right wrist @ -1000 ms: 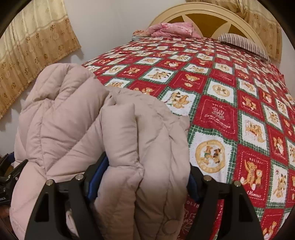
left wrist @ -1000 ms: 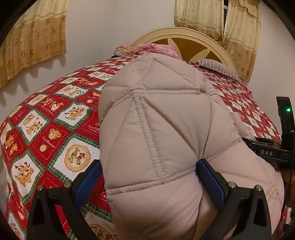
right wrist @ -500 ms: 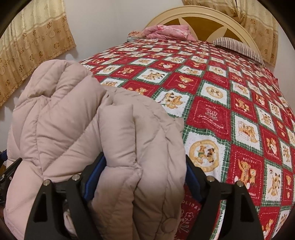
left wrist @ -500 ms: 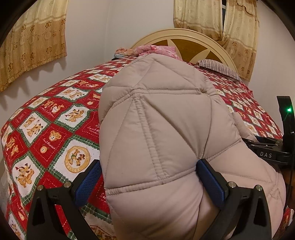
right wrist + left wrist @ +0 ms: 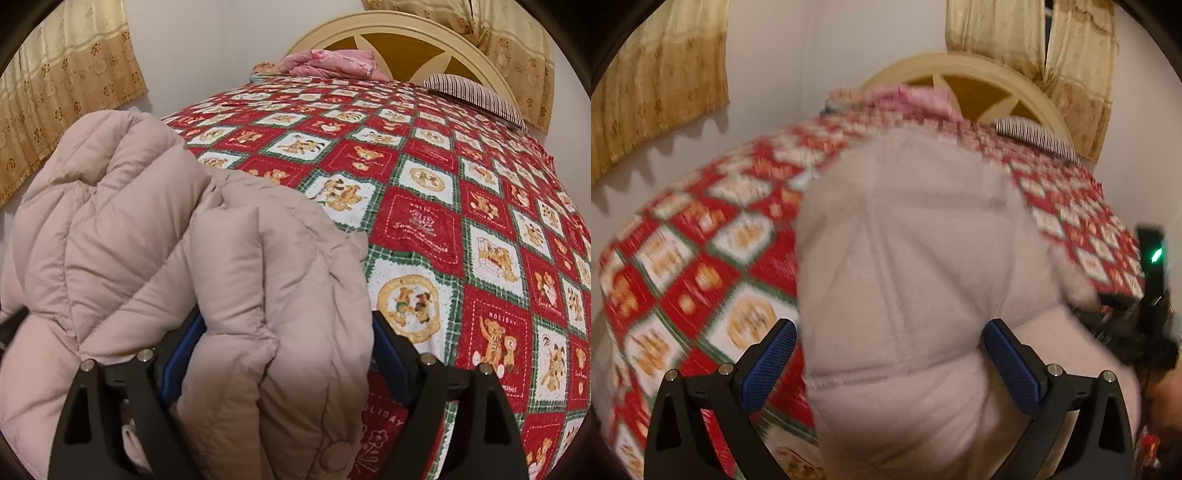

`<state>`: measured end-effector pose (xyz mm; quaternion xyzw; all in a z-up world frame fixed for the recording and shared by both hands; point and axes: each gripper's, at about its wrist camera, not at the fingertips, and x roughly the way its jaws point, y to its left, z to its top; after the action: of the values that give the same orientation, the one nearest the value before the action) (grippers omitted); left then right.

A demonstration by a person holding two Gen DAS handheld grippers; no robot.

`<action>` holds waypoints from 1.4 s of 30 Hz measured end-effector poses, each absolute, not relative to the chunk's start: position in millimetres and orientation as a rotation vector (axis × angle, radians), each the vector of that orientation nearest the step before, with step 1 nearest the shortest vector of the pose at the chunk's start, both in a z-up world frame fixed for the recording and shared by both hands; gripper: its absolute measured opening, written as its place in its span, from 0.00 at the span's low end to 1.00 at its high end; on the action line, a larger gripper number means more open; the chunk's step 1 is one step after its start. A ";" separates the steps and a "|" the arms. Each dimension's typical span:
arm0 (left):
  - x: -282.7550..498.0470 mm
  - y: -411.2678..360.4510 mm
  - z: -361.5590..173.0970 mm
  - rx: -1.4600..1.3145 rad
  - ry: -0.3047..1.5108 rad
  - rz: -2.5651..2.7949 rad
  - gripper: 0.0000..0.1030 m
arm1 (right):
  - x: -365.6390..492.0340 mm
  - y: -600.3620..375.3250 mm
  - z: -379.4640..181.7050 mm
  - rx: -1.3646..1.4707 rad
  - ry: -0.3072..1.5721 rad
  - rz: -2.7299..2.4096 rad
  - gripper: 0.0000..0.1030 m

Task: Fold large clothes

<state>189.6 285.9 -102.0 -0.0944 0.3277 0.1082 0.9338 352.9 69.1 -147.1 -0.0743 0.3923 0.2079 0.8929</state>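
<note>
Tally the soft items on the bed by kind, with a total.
Puffer jacket: 1
Striped pillow: 1
Pink folded bedding: 1
Patchwork bedspread: 1
Total: 4

Cloth on cloth, matt throughout

The quilted coat (image 5: pixel 236 258) looked soft, puffy and matt; the bedspread (image 5: pixel 461 206) was printed cotton-like cloth; each hand-held gripper's pads (image 5: pixel 768 365) were textured blue rubber.

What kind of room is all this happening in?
A bedroom, most likely at home: a bed under a red teddy-bear quilt, a rounded cream headboard, a striped pillow and gold curtains.
</note>
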 end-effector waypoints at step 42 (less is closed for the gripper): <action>226.0 273.5 -103.2 -0.102 0.683 0.286 0.99 | 348.6 64.1 -128.2 -0.164 0.817 0.375 0.89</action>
<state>226.0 273.5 -103.2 -0.0499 0.3334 0.1397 0.9310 348.6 64.1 -128.2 -0.0794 0.3945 0.1812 0.8974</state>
